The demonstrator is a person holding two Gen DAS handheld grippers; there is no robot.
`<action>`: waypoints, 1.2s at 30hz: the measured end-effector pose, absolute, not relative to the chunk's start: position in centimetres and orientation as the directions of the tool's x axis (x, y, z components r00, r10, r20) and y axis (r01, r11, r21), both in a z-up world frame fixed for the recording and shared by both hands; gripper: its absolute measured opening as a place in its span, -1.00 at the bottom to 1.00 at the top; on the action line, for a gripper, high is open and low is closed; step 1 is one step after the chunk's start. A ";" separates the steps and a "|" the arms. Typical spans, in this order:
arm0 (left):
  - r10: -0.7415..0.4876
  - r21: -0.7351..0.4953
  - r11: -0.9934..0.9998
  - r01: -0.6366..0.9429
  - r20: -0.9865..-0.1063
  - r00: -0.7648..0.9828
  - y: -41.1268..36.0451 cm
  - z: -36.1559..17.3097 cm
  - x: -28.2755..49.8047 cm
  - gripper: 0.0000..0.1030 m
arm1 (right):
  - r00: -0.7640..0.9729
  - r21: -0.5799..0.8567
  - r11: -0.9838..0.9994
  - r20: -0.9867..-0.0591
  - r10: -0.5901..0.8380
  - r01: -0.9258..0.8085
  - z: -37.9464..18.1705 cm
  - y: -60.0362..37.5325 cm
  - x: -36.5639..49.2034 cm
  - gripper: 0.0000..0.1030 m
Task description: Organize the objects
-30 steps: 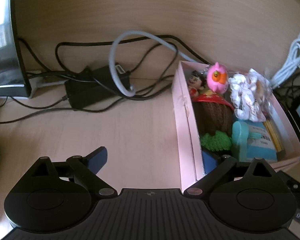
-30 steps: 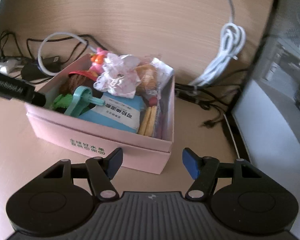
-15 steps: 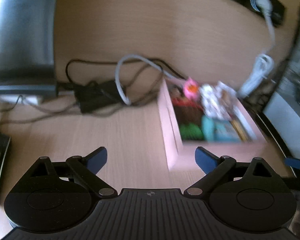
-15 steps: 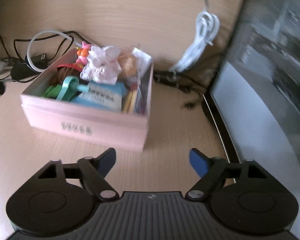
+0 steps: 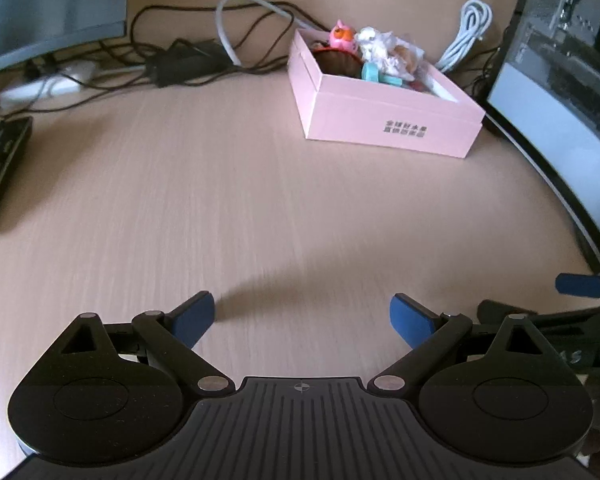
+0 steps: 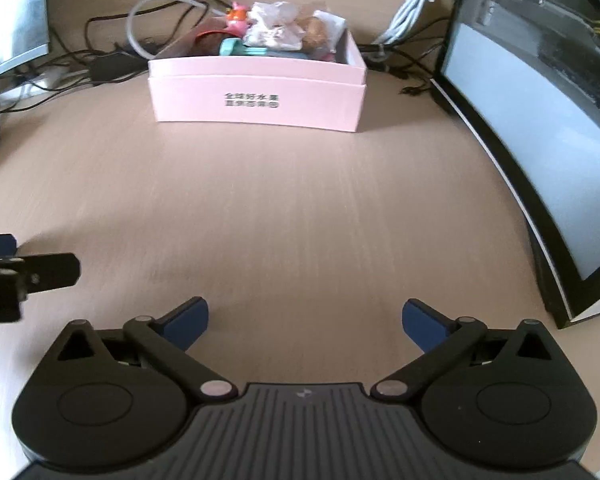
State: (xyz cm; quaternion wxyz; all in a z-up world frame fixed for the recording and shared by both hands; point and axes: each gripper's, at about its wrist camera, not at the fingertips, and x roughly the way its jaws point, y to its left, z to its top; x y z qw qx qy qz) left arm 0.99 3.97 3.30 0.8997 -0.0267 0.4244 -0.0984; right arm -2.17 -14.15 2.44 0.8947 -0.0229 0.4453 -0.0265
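An office desk: curved monitor (image 6: pixel 531 128), keyboard (image 5: pixel 0 168), tangled cables (image 5: pixel 188 36), wood-grain desktop (image 5: pixel 260 200).

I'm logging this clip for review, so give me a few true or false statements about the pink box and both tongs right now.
1. The pink box is packed with items. True.
2. The right tongs grip the box. False: they are open, short of it, holding nothing.
3. The left tongs are open and empty. True.
4. A lid covers the box. False: it is open-topped, with a pink toy poking out.
5. The box sits on the keyboard. False: it rests on the wooden desk.
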 end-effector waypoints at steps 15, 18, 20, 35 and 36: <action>0.025 0.010 1.000 -0.024 -0.664 0.748 0.3 1.5 0.9 0.96 | 0.701 0.010 0.997 -0.711 0.059 -0.073 1.1 -16.9 -0.6 1.00; 0.028 0.013 1.000 -0.025 -0.659 0.752 0.1 1.3 1.5 0.97 | 0.723 0.010 0.998 -0.689 0.050 -0.059 0.9 -17.2 -0.2 1.00; 0.027 0.014 1.000 -0.024 -0.657 0.753 0.0 1.3 1.7 0.97 | 0.748 0.009 0.998 -0.662 0.051 -0.061 0.6 -17.2 -0.3 1.00; 0.028 0.015 1.000 -0.024 -0.653 0.757 -0.3 1.2 1.8 0.97 | 0.765 0.008 0.999 -0.642 0.046 -0.053 0.4 -17.4 1.0 1.00; 0.028 0.015 1.000 -0.024 -0.653 0.757 -0.3 1.2 1.8 0.97 | 0.765 0.008 0.999 -0.642 0.046 -0.053 0.4 -17.4 1.0 1.00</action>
